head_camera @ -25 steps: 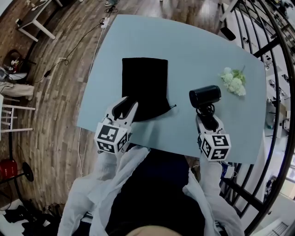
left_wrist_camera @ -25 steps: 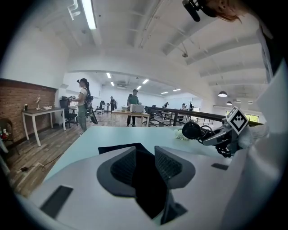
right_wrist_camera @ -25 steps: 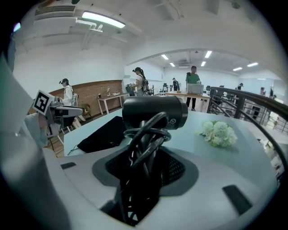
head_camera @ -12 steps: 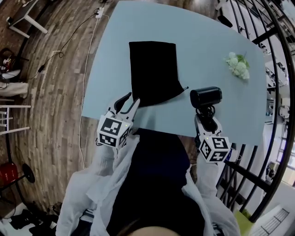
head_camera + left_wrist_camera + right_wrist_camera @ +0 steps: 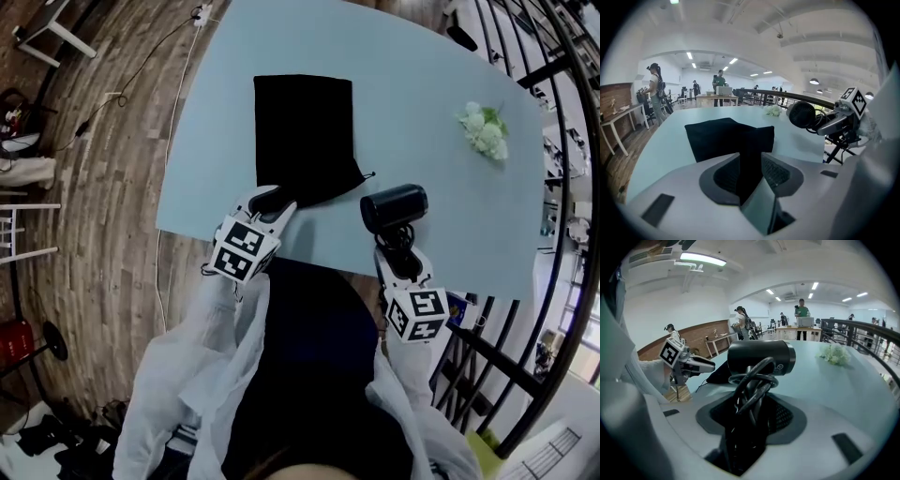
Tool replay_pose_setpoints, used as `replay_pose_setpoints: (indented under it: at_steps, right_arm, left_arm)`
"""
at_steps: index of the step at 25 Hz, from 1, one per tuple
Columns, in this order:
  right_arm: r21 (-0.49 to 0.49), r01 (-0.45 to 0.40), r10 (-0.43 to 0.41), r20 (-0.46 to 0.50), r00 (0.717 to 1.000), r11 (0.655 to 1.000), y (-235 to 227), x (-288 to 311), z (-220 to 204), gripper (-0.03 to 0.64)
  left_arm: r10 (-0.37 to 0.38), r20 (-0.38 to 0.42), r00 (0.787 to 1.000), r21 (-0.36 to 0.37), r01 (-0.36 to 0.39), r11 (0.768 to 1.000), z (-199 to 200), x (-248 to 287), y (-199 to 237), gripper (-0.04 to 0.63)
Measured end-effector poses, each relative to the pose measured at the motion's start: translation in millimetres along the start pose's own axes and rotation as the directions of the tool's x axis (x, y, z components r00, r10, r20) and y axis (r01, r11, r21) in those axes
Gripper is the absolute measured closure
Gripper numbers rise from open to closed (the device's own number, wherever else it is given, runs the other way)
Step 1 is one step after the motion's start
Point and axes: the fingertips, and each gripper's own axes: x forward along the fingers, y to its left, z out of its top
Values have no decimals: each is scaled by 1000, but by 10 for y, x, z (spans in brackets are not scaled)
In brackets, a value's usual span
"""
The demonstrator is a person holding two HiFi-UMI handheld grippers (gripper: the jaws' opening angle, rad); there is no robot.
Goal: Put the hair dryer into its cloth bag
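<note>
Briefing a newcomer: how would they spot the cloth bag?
Start at the pale blue table. On its left half lies the cloth bag: a flat black rectangle, unlike the rounded black hair dryer and white flowers to its right.

Half a second ago the left gripper [image 5: 269, 196] hung back at the near edge of the table [image 5: 450, 225] with nothing between its open jaws. It has since come forward and down onto the near left corner of the cloth bag [image 5: 305, 131]. Black cloth now stands between the jaws, probably not pinched, though that is hard to tell. The right gripper [image 5: 395, 242] has carried the hair dryer [image 5: 394, 208] leftward, closer to the bag's drawstring corner.
</note>
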Motion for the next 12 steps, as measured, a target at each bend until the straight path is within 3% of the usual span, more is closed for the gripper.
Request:
replay_pose_setpoints:
  at_steps: [12]
  right_arm:
    - [8, -74, 74, -55, 996, 997, 111, 64, -181, 422]
  left_arm:
    - [-17, -147, 989, 89, 31, 996, -65, 559, -37, 437]
